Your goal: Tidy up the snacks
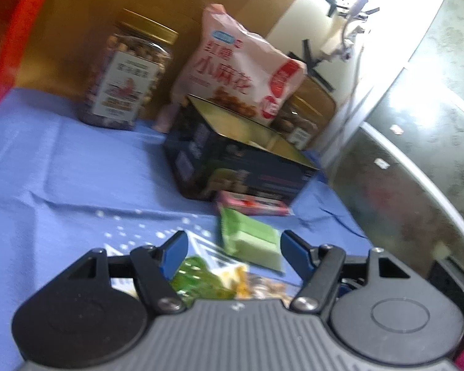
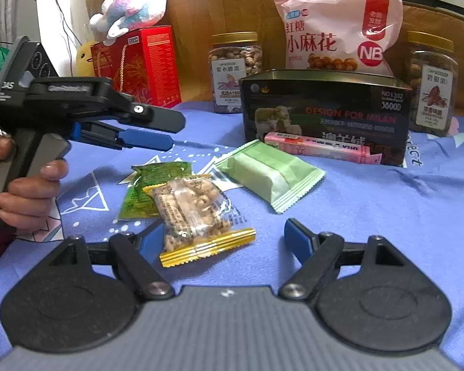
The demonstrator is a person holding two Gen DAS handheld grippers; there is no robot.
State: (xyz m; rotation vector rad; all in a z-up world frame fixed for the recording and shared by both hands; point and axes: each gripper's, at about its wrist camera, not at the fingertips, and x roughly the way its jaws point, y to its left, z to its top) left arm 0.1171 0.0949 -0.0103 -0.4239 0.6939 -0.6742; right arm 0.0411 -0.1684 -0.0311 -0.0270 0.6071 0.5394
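Small snack packets lie on the blue cloth: a clear yellow-edged nut packet point(image 2: 195, 213), a dark green packet point(image 2: 153, 188) under it, a light green packet point(image 2: 269, 179) and a pink bar point(image 2: 321, 147). An open black tin box point(image 2: 324, 117) stands behind them. My right gripper point(image 2: 222, 241) is open, with the nut packet's near end between its fingers. My left gripper point(image 1: 232, 247) is open above the packets, with the light green packet point(image 1: 250, 241) ahead of it and the black tin point(image 1: 241, 160) beyond. The left gripper also shows in the right wrist view point(image 2: 157, 137), held in a hand.
Two nut jars point(image 2: 235, 71) point(image 2: 433, 83) and a pink snack bag point(image 2: 337, 34) stand behind the tin. A red gift box point(image 2: 139, 68) with a plush toy point(image 2: 130, 9) on top is at the back left. A wooden panel backs the table.
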